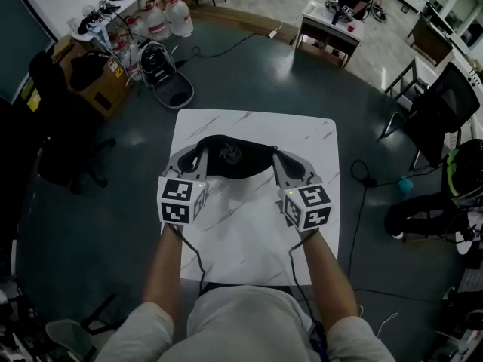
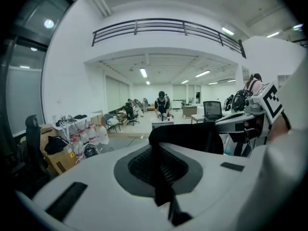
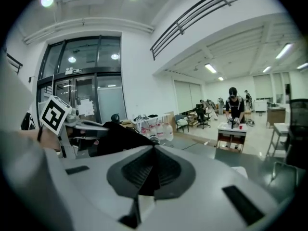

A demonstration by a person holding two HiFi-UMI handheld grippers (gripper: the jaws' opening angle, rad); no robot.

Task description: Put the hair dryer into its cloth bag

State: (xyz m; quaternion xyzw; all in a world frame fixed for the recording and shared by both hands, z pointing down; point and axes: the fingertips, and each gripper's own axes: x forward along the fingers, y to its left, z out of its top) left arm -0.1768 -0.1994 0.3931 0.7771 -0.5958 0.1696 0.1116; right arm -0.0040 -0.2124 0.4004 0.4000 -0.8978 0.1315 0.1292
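A black cloth bag [image 1: 234, 157] with a round pale emblem hangs stretched between my two grippers above the far half of the white marble table [image 1: 249, 232]. My left gripper [image 1: 198, 155] is shut on the bag's left edge, my right gripper [image 1: 276, 157] on its right edge. In the left gripper view the jaws [image 2: 155, 146] pinch a strip of black cloth, and the bag [image 2: 192, 136] runs right toward the other gripper. The right gripper view shows my right gripper [image 3: 154, 150] clamped on the cloth, with the bag [image 3: 115, 136] reaching left. No hair dryer shows outside the bag.
The table stands on a dark floor. A black chair [image 1: 60, 127] and a cardboard box [image 1: 98, 81] are at the left, an open backpack [image 1: 162, 70] and water jugs [image 1: 162, 17] behind. Another chair [image 1: 445, 104] and cables are at the right. A person stands at a small far table [image 1: 328, 29].
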